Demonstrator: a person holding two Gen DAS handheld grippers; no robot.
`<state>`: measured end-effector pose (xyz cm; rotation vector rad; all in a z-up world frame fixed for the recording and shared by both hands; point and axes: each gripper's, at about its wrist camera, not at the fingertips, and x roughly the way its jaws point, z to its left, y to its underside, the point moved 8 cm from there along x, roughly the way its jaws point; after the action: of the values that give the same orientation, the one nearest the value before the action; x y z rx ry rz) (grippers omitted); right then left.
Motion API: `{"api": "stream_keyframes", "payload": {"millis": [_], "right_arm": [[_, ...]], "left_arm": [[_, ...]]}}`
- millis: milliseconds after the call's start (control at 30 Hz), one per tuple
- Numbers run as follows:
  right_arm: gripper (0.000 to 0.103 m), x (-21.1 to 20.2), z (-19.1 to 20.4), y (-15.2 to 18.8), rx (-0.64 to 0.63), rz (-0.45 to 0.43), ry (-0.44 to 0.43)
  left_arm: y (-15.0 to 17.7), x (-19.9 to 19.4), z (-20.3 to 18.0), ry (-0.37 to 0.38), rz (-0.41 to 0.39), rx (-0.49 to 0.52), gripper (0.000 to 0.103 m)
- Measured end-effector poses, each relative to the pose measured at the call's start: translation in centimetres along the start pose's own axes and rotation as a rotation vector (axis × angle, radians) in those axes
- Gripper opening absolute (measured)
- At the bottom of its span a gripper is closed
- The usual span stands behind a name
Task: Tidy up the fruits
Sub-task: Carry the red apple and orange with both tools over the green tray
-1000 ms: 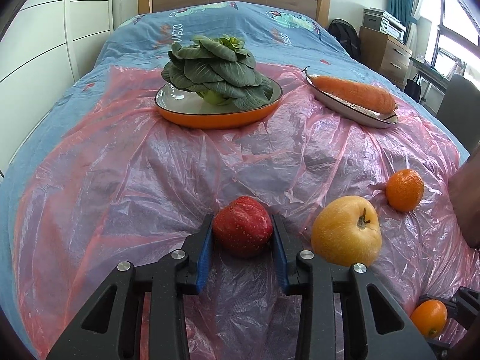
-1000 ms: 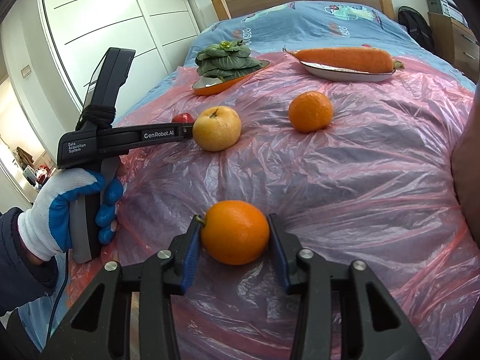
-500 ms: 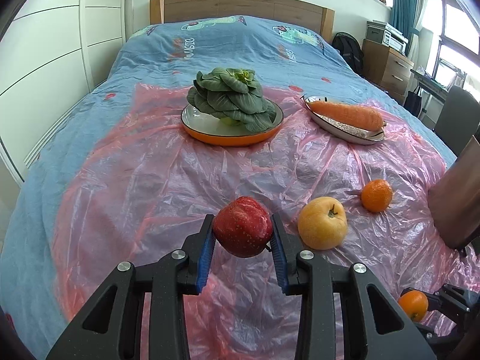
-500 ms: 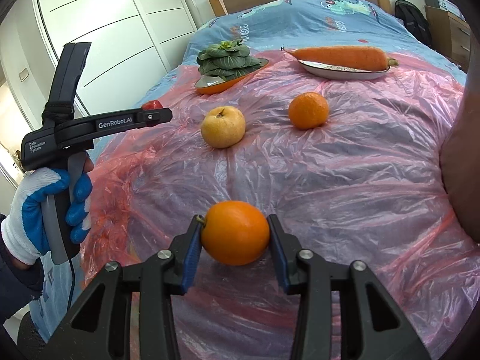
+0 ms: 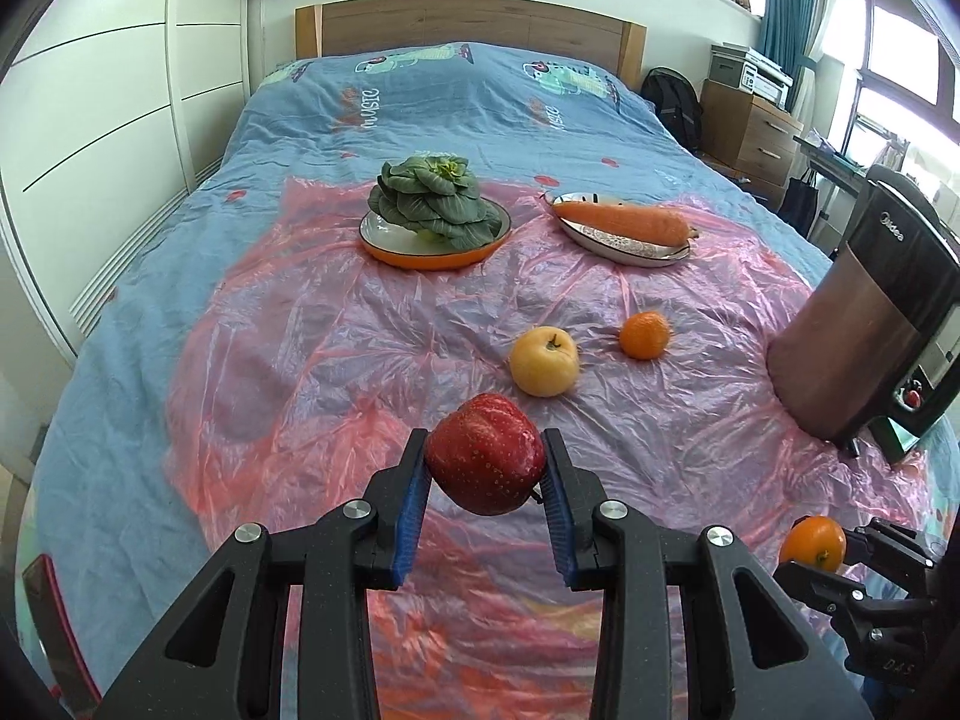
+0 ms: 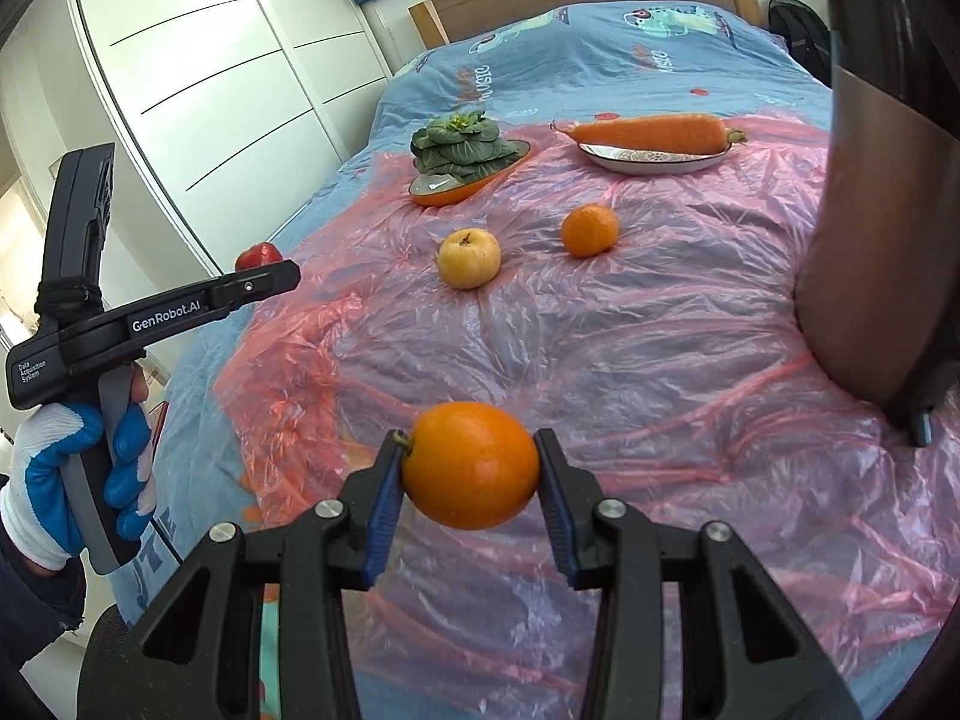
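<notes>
Two printed lines on the left gripper (image 6: 264, 282), "GenRobot.AI" and "Data Acquisition System", its pads clamping a red apple (image 5: 487, 462) above the pink plastic sheet (image 5: 360, 336), right gripper (image 6: 471, 471) pinching an orange (image 6: 471, 465), "Midea" on the brown appliance (image 5: 864, 324).

"GenRobot.AI" in white on the left gripper (image 6: 264, 276) arm, left of frame; "Data Acquisition System" on its body. "Midea" on the dark appliance (image 5: 864, 324), right edge. Bedspread (image 5: 456, 102) print partly legible, reversed.
</notes>
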<state>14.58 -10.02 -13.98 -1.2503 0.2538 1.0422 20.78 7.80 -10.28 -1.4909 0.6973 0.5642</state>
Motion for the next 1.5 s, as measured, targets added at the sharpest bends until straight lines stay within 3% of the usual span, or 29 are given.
{"api": "stream_keyframes", "payload": {"millis": [233, 567, 1067, 1500], "right_arm": [[0.048, -5.1, -0.9, 1.1, 0.027, -0.043, 0.014], [0.048, -12.3, -6.2, 2.3, 0.118, -0.127, 0.087], [0.048, -20.9, -21.1, 2.5, 0.348, -0.325, 0.273], [0.047, -24.1, -34.4, 0.2, 0.464, -0.46, 0.427]], "left_arm": [[1.1, -4.1, -4.6, 0.05, 0.004, 0.045, 0.031], [2.6, -7.7, -16.3, 0.212, 0.032, 0.109, 0.031], [4.4, -8.6, -35.1, 0.427, 0.086, 0.323, 0.031], [2.4, -5.1, -47.7, 0.521, 0.092, 0.457, 0.031]]}}
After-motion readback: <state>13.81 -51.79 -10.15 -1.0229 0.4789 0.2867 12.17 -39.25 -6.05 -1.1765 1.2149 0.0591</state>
